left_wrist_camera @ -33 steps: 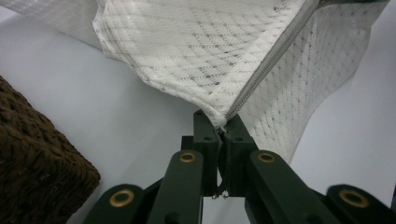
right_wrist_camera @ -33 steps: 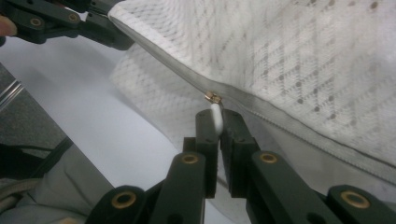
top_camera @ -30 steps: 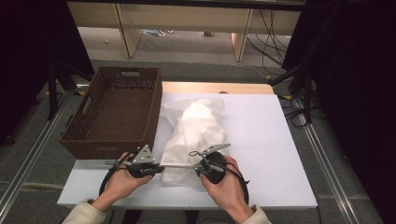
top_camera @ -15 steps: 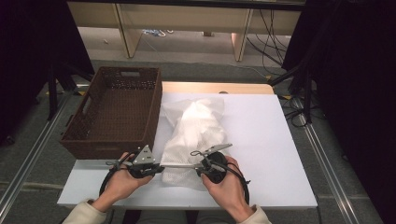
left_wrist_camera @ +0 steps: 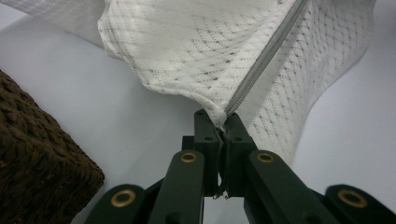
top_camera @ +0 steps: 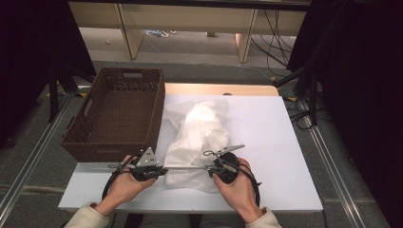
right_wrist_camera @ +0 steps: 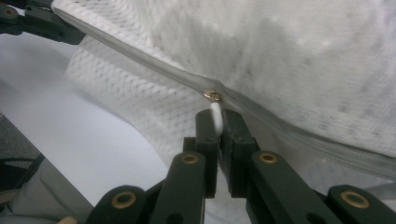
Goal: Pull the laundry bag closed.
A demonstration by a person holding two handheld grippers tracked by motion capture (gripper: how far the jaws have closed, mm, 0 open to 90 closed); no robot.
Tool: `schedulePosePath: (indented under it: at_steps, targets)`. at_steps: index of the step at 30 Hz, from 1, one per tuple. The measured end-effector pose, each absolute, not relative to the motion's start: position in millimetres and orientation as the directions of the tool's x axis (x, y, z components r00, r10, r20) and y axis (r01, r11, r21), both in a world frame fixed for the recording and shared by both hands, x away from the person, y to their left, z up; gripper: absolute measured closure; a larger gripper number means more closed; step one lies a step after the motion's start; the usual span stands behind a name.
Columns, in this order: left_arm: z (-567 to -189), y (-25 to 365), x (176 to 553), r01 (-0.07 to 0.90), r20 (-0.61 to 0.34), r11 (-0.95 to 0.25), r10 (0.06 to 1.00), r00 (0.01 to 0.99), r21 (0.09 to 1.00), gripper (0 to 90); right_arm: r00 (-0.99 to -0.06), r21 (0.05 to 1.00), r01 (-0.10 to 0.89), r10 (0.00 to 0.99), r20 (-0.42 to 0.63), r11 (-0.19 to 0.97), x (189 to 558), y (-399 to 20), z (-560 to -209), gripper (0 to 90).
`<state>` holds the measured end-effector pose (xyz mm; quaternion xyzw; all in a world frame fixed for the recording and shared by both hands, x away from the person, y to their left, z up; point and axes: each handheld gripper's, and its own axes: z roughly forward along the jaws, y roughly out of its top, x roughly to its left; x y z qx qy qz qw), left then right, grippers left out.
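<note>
Wicker basket (top_camera: 116,114), upper left of the high view, stands open-topped beside the work, likely to receive the mesh bag (top_camera: 199,137), which lies mid-frame on the bench (top_camera: 280,142). My left gripper (left_wrist_camera: 223,122), fingers clamped on the bag's corner at the zipper's (left_wrist_camera: 261,60) end, anchors the seam taut. My right gripper (right_wrist_camera: 217,122), fingers pinched on the white pull tab (right_wrist_camera: 215,112), is set to run the slider. Count: one basket, one bag, one zipper, two grippers.
</note>
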<state>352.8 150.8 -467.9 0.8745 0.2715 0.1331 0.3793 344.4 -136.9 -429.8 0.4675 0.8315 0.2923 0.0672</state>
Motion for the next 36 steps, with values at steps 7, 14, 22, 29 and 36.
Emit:
schedulePosePath:
  at_steps: [7,14,22,29,36]
  targets:
    - [-469,151,353,0.396,0.006,-0.551,0.589,0.808,0.734,86.6,-0.545,0.543,0.746,0.821,0.167,0.385,344,-152,-428,87.0]
    - [-467,152,353,0.377,0.033,-0.568,0.581,0.813,0.731,86.6,-0.541,0.549,0.746,0.823,0.17,0.377,344,-151,-428,87.0]
    - [-468,152,352,0.402,-0.005,-0.538,0.595,0.804,0.741,86.6,-0.53,0.54,0.755,0.831,0.17,0.371,343,-157,-427,87.0]
    - [-468,154,353,0.403,-0.002,-0.537,0.599,0.801,0.741,86.6,-0.523,0.538,0.756,0.838,0.154,0.373,340,-163,-424,87.0]
    - [-467,155,353,0.406,-0.003,-0.532,0.604,0.797,0.743,86.6,-0.509,0.541,0.76,0.848,0.148,0.361,339,-171,-423,87.0]
